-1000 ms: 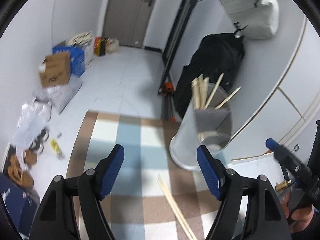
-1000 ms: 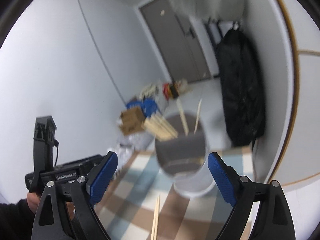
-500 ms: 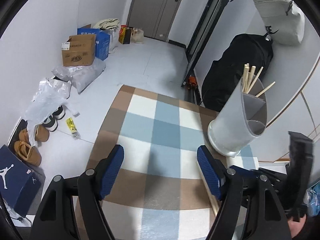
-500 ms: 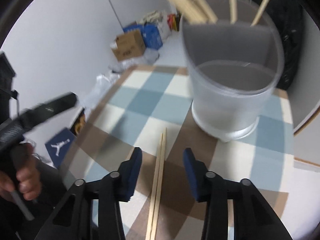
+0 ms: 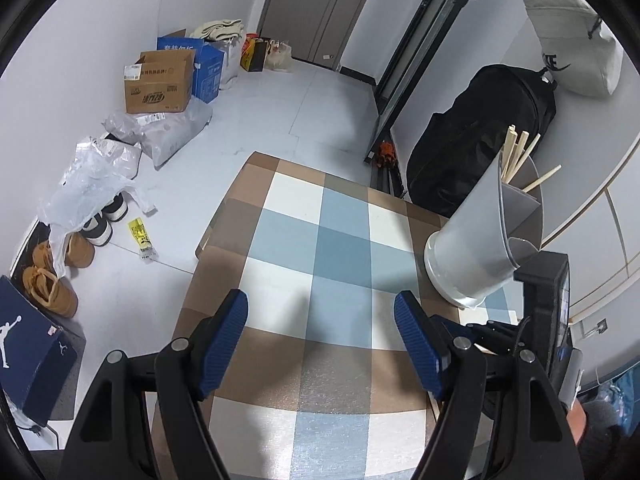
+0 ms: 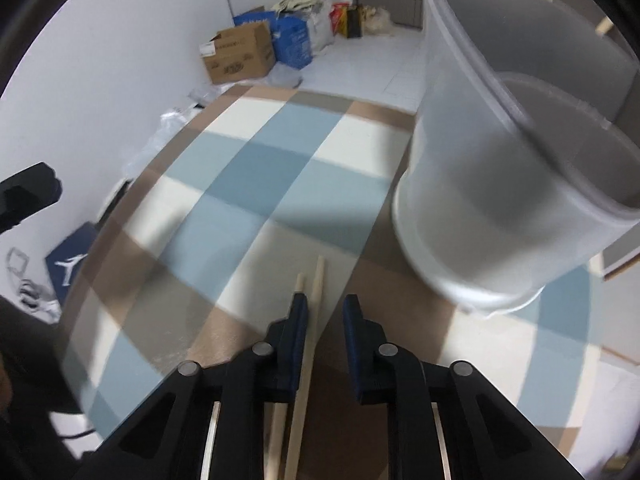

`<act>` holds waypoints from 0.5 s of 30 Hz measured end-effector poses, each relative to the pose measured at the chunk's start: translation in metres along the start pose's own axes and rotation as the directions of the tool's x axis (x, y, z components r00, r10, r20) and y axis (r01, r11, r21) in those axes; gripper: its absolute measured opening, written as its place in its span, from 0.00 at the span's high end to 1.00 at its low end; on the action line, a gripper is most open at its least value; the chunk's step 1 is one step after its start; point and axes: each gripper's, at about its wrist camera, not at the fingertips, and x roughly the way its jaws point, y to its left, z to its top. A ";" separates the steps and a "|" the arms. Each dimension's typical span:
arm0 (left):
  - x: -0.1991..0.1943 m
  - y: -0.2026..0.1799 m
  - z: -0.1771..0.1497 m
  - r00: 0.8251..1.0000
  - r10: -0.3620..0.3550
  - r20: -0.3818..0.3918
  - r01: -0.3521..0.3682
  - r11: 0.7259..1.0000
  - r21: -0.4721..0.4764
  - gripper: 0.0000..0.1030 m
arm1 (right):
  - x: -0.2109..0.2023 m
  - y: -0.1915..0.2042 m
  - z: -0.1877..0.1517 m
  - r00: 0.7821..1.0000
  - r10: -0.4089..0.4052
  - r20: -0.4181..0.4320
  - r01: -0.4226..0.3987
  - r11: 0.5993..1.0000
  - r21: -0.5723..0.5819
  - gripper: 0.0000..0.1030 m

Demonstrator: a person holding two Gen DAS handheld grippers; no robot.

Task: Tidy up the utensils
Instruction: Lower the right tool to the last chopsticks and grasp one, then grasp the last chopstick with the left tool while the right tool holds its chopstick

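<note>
Chopsticks lie side by side on the checked cloth, just beside the grey holder; your right gripper is closing around them, pads not yet pressing, while your left gripper hangs wide apart, holding nothing

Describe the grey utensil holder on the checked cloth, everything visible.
The pale grey, translucent plastic utensil holder is a round tub that widens toward its rim and stands upright on the brown, blue and white checked cloth, near its far right corner. A grey divider splits the inside into compartments. Several light wooden chopsticks stand in one back compartment, leaning outward. Neither tool touches it.
</note>
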 end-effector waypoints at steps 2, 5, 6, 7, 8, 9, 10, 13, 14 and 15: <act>0.002 0.002 0.000 1.000 0.000 -0.006 0.000 1.000 -0.005 0.31 | -0.001 0.000 -0.001 1.000 -0.007 0.001 0.007 1.000 -0.011 0.91; 0.003 0.002 0.000 1.000 -0.004 -0.017 0.003 1.000 -0.014 0.31 | -0.003 -0.001 -0.001 1.000 -0.014 -0.013 0.014 1.000 -0.014 0.92; 0.003 0.002 0.000 1.000 -0.004 -0.020 0.004 1.000 -0.014 0.31 | -0.003 -0.002 -0.001 1.000 -0.009 -0.018 0.009 1.000 -0.005 0.92; 0.004 0.001 0.000 1.000 -0.005 -0.022 0.004 1.000 -0.012 0.31 | -0.002 -0.004 0.001 1.000 -0.006 -0.023 0.006 1.000 0.001 0.92; 0.004 0.000 0.000 1.000 -0.005 -0.023 0.005 1.000 -0.008 0.31 | -0.002 -0.005 0.003 1.000 -0.005 -0.027 0.005 1.000 0.006 0.92; 0.004 -0.001 0.000 1.000 -0.006 -0.023 0.005 1.000 -0.004 0.31 | -0.001 -0.006 0.006 1.000 -0.003 -0.031 0.004 1.000 0.014 0.91; 0.003 -0.002 0.000 1.000 -0.005 -0.024 0.005 1.000 -0.001 0.31 | -0.001 -0.006 0.008 0.999 0.000 -0.034 0.001 1.000 0.019 0.91; 0.004 -0.002 -0.001 1.000 -0.002 -0.027 0.002 1.000 0.005 0.31 | 0.002 -0.004 0.015 0.999 0.006 -0.040 -0.005 1.000 0.021 0.89; 0.004 -0.002 -0.002 1.000 0.000 -0.029 0.000 1.000 0.007 0.31 | 0.002 -0.002 0.016 0.999 0.004 -0.038 -0.003 1.000 0.015 0.89; 0.004 -0.001 -0.002 0.999 0.001 -0.032 -0.001 1.000 0.007 0.31 | 0.002 0.000 0.016 0.999 -0.001 -0.037 0.001 1.000 0.004 0.89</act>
